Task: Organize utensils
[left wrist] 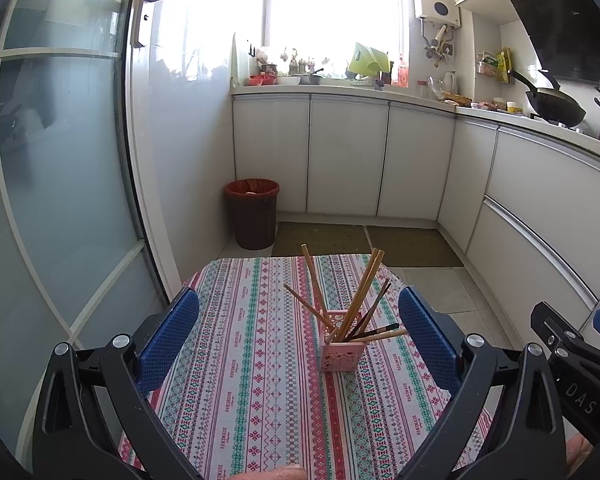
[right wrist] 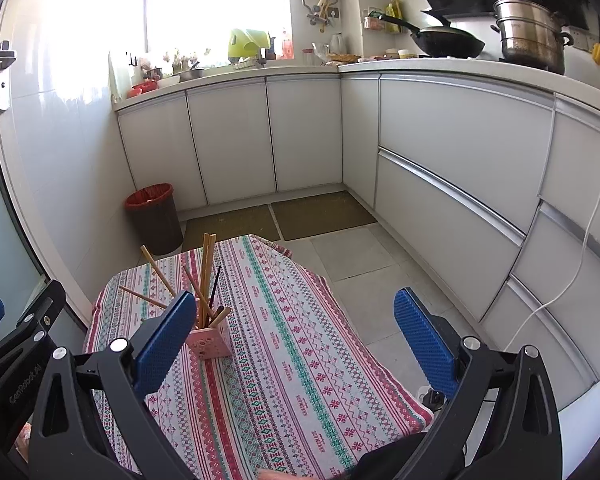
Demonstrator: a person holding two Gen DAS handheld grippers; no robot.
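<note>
Now both grippers hang over a small tabletop (left wrist: 260,380) covered in a striped patterned cloth. A little pink square holder with holes (left wrist: 341,346) stands on the cloth, and long wooden chopsticks (left wrist: 356,300) stick out of it and fan every way. Most point up and away, and a couple lean low to the right.

From the left gripper (left wrist: 298,340), the holder sits straight ahead, right between its blue fingers (left wrist: 168,344). Those fingers are spread wide and hold nothing. I think this hand is nearer and lined up best.

From the right gripper (right wrist: 296,340), the holder is off to the left, partly hidden behind its left blue finger (right wrist: 160,344). This one is wide open and holds nothing too.

Only the left view shows the low-leaning sticks clearly. Only the right view shows the bare cloth on the right side.
</note>
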